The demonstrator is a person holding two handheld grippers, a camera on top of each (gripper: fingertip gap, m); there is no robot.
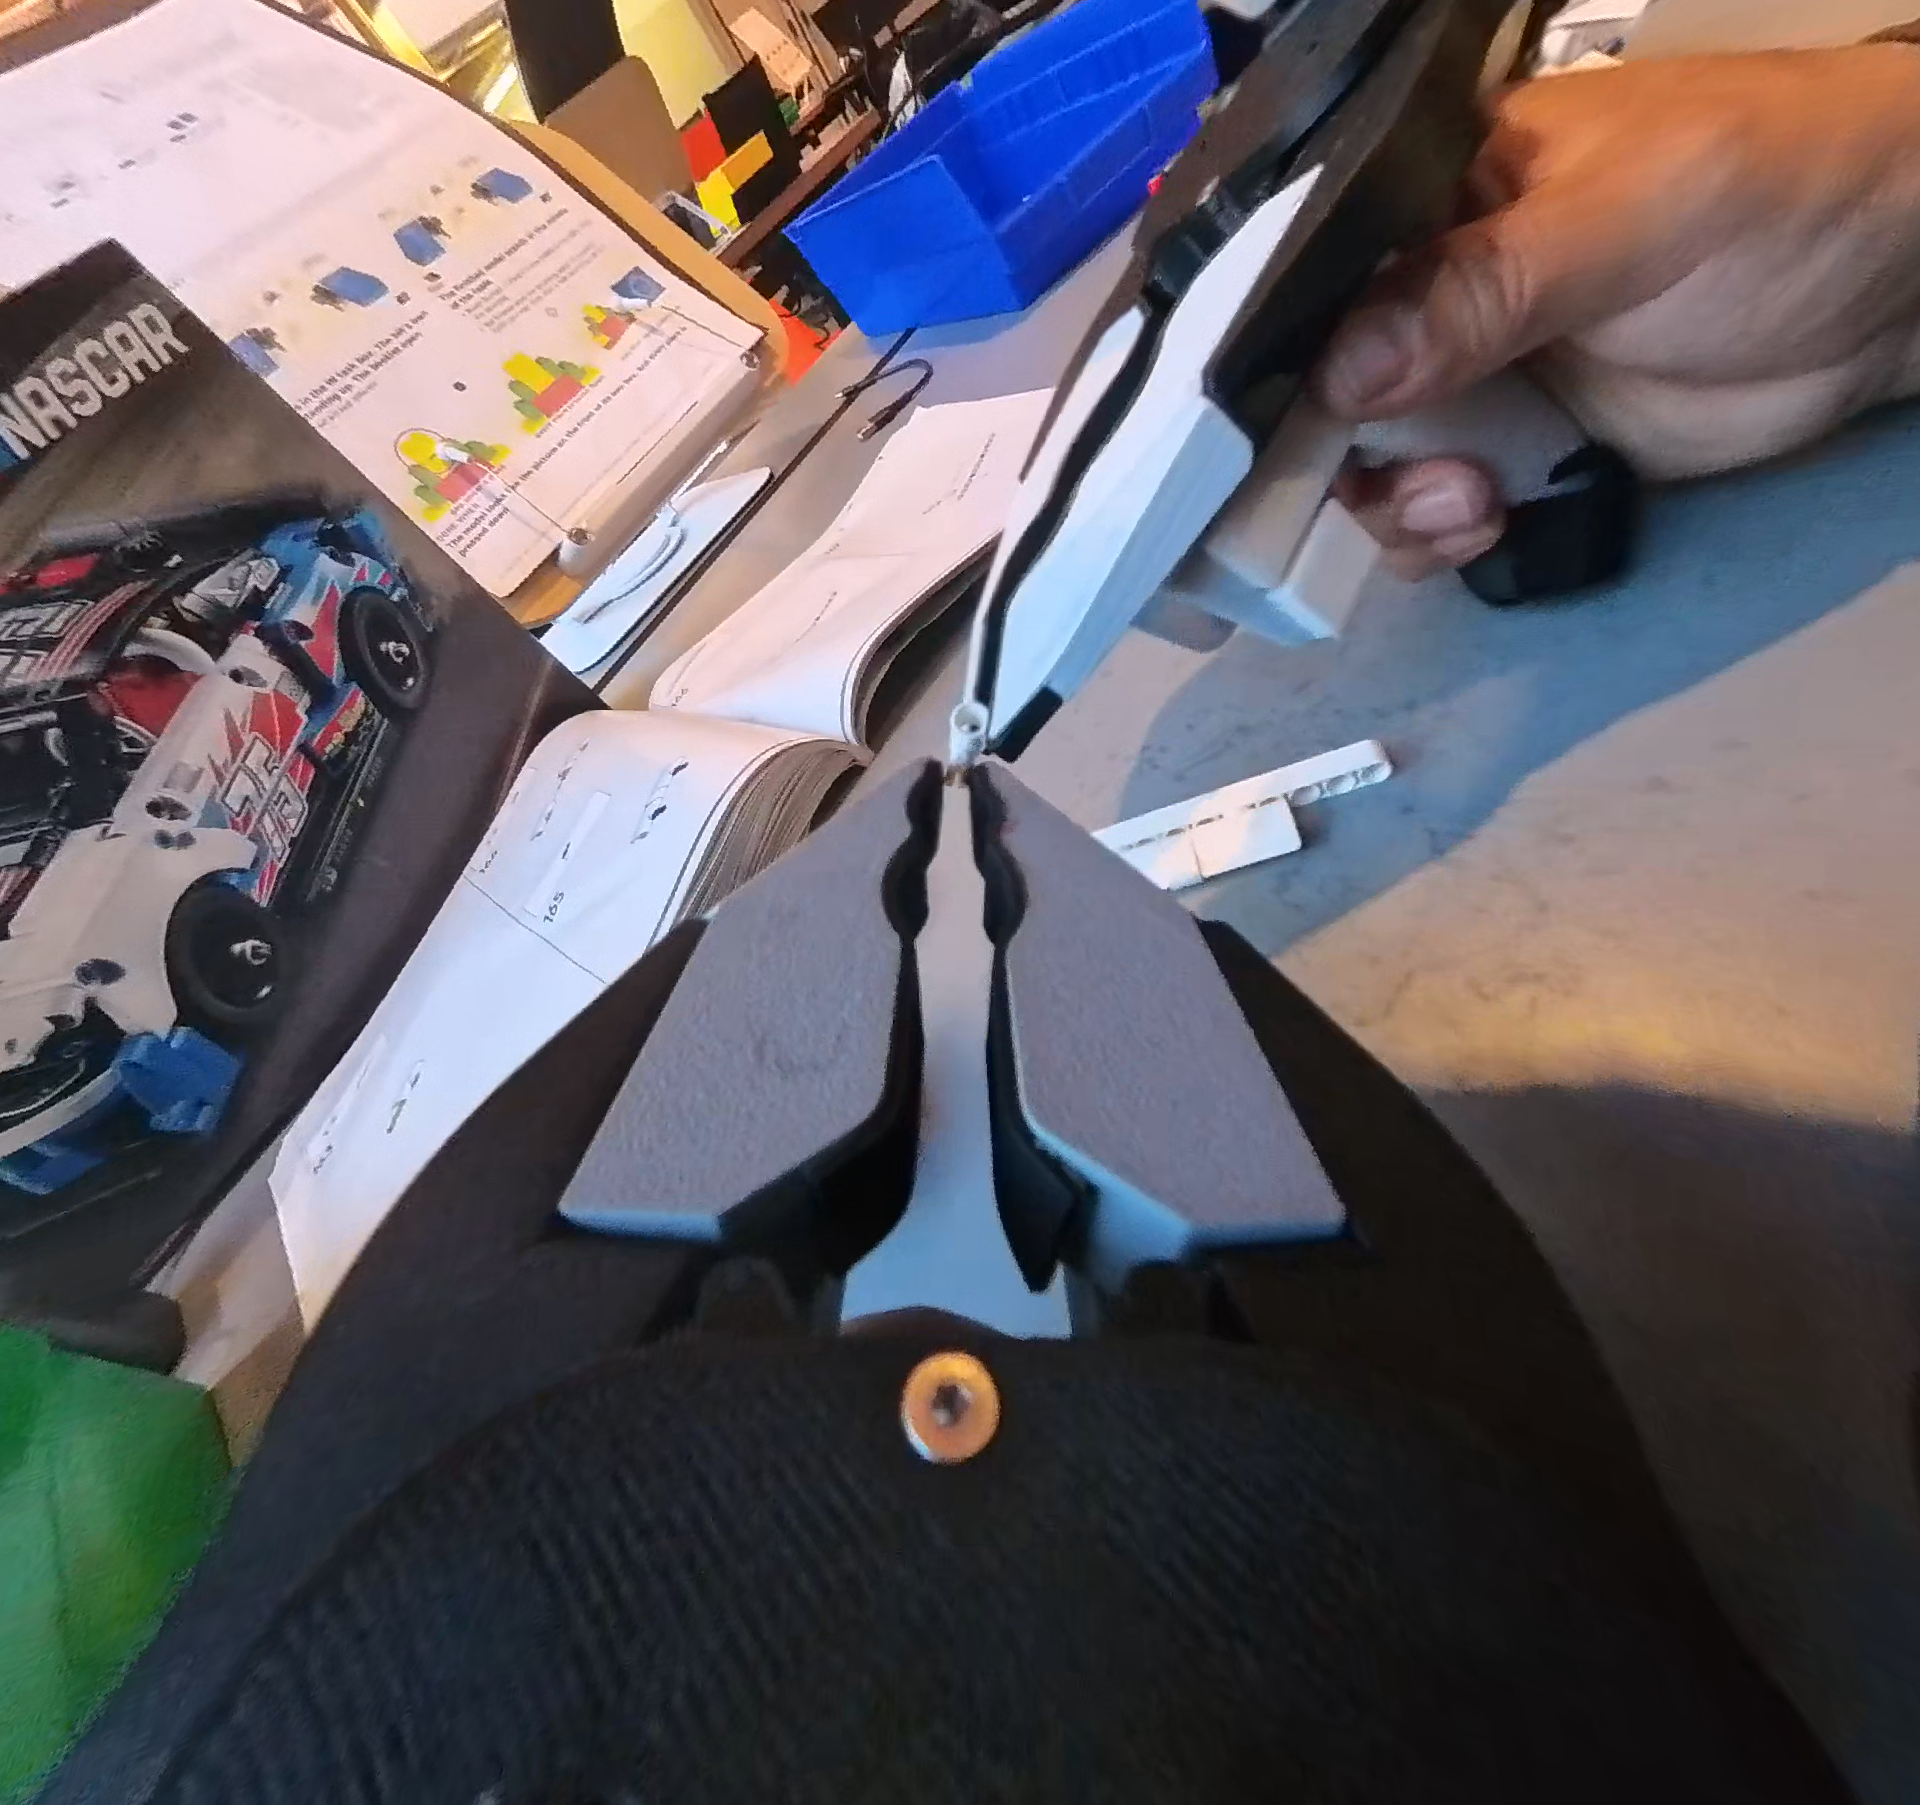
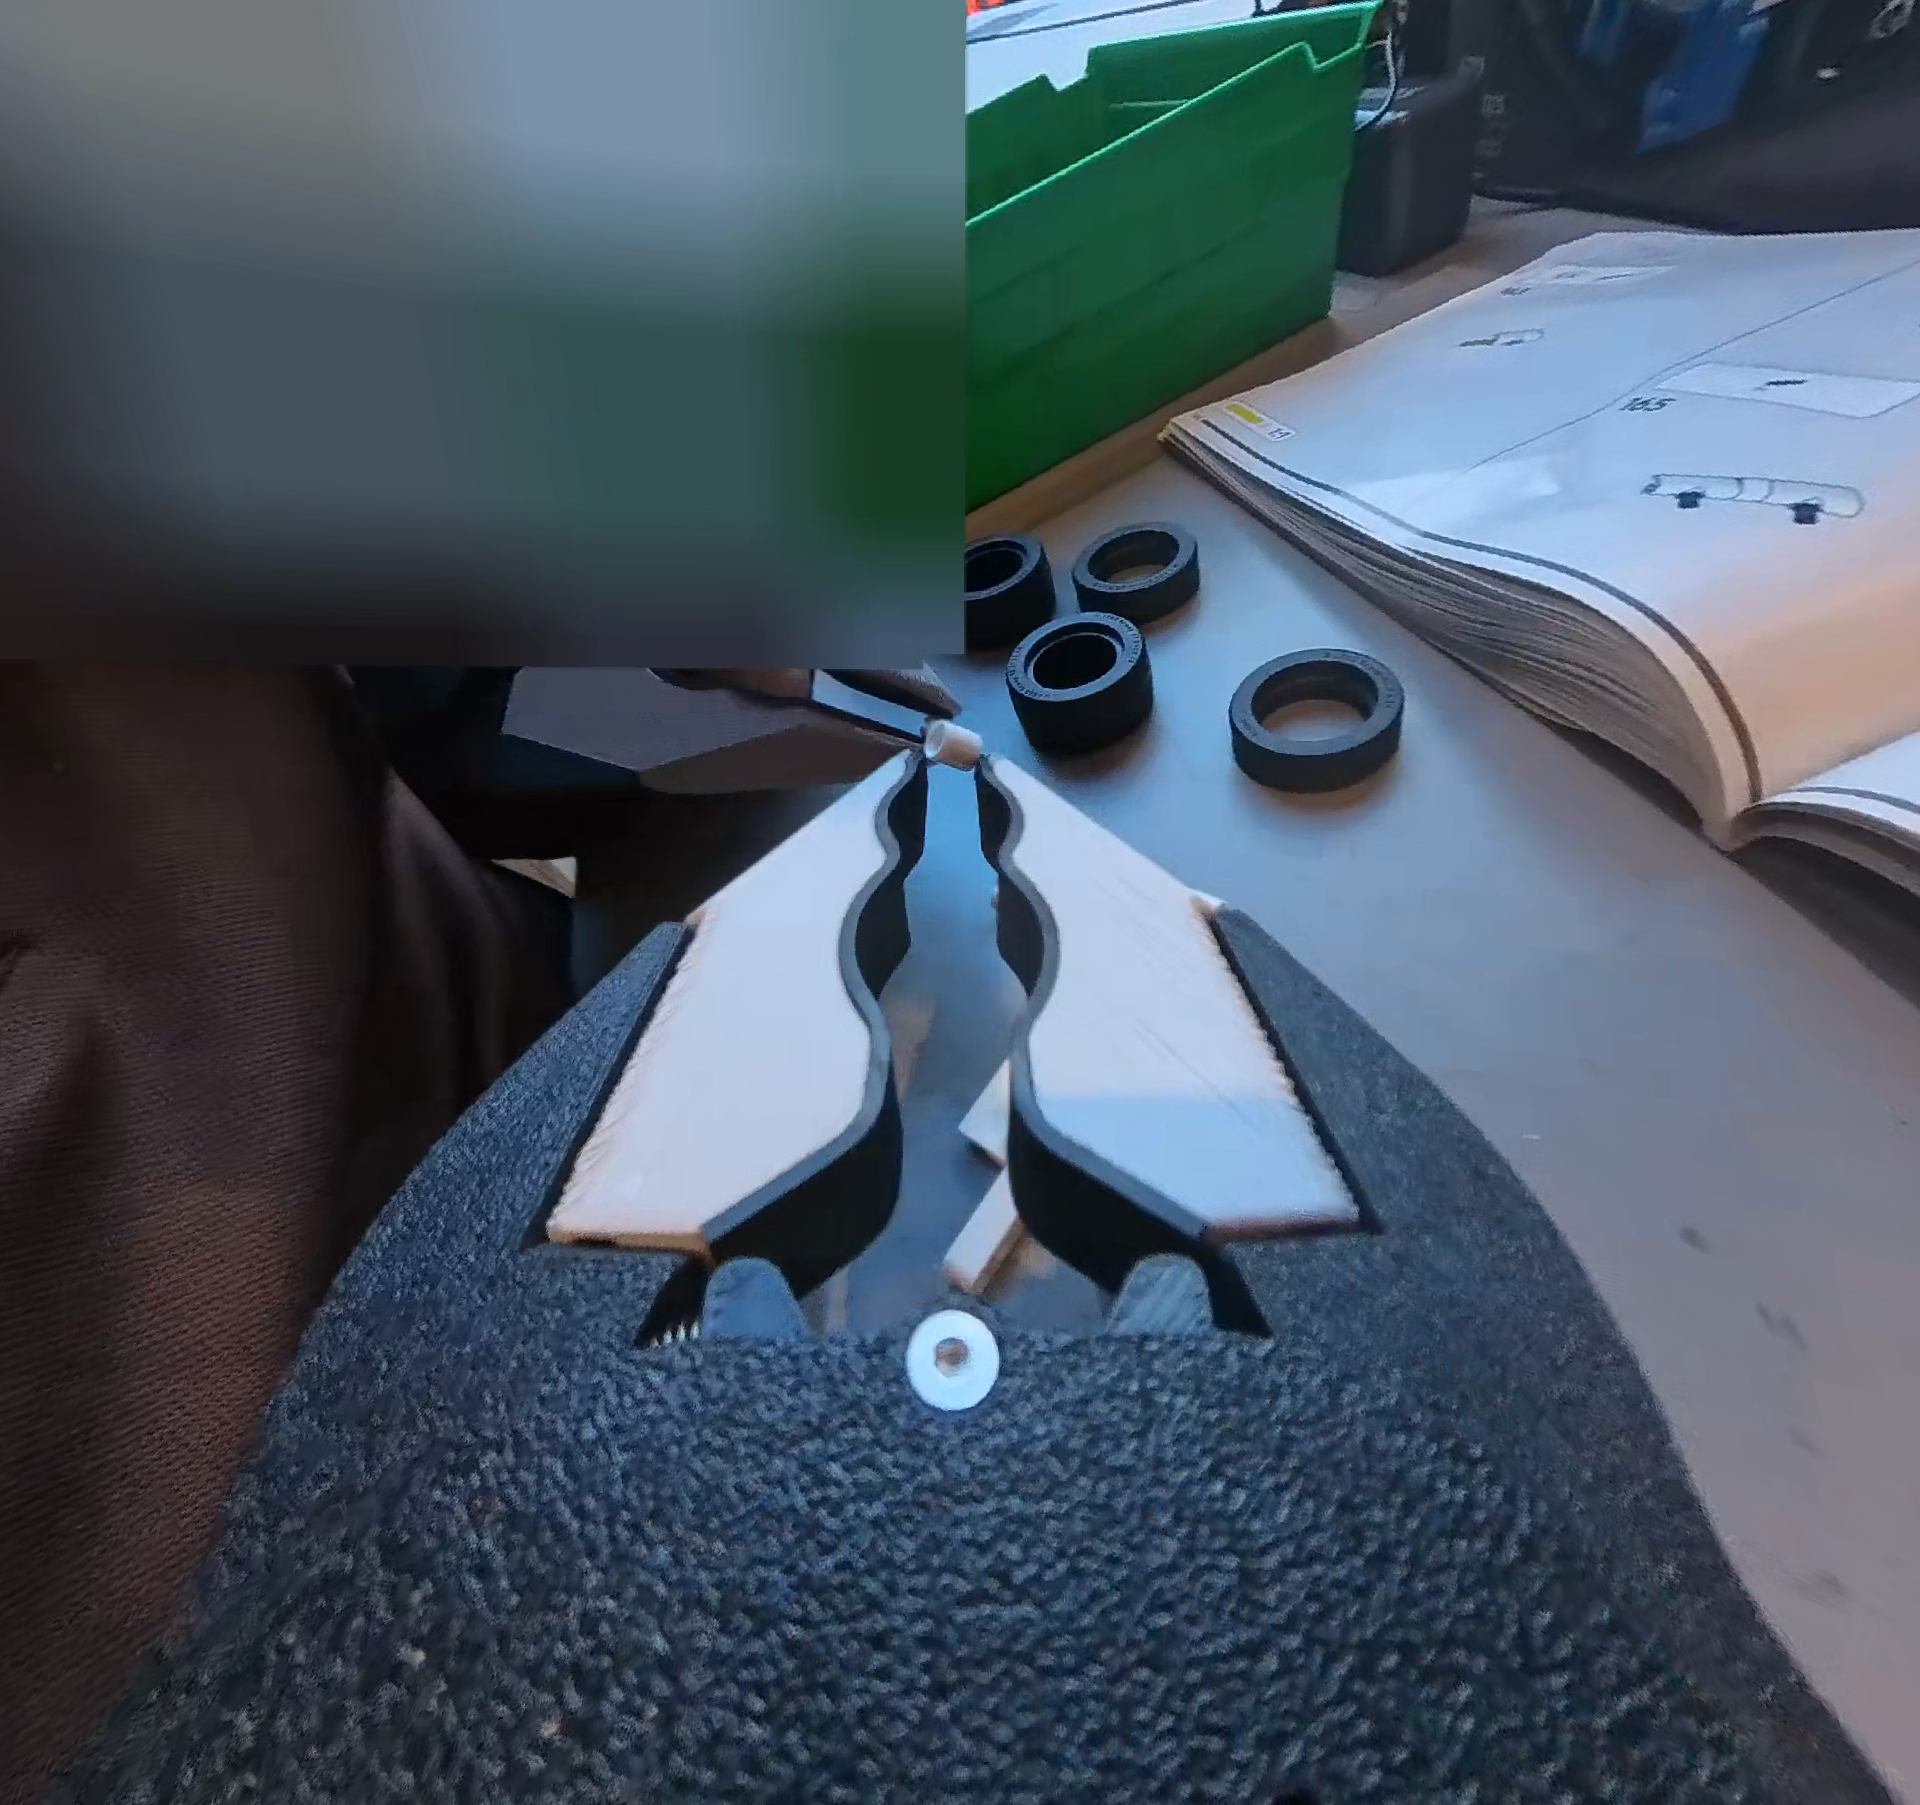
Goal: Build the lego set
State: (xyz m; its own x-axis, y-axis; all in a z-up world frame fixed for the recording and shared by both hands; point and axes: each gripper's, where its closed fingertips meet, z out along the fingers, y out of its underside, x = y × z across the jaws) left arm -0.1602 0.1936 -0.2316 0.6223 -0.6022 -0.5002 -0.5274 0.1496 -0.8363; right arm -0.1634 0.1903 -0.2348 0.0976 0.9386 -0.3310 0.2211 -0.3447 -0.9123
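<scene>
My left gripper (image 1: pixel 957 770) is shut on a tiny tan peg (image 1: pixel 956 771) that barely shows at its tips. My right gripper (image 2: pixel 948 760) is shut on a small white cylindrical bush (image 2: pixel 954 742), held above the table. The two grippers meet tip to tip, so the bush (image 1: pixel 968 725) touches the peg end. The right gripper (image 1: pixel 987 729) comes in from the upper right in the left wrist view, with a hand (image 1: pixel 1662 280) on it. The left gripper (image 2: pixel 904 716) comes in from the left in the right wrist view. A white beam assembly (image 1: pixel 1236 815) lies on the table just beyond.
An open instruction book (image 2: pixel 1621 508) lies on the table (image 2: pixel 1455 1028), also seen in the left wrist view (image 1: pixel 665 820). Several black tyres (image 2: pixel 1314 716) sit beside it. There is a green bin (image 2: pixel 1143 249), a blue bin (image 1: pixel 997 197), the set's box (image 1: pixel 177 695) and a propped printed sheet (image 1: pixel 343 228). Both grippers' tips are close together, under 4 cm apart.
</scene>
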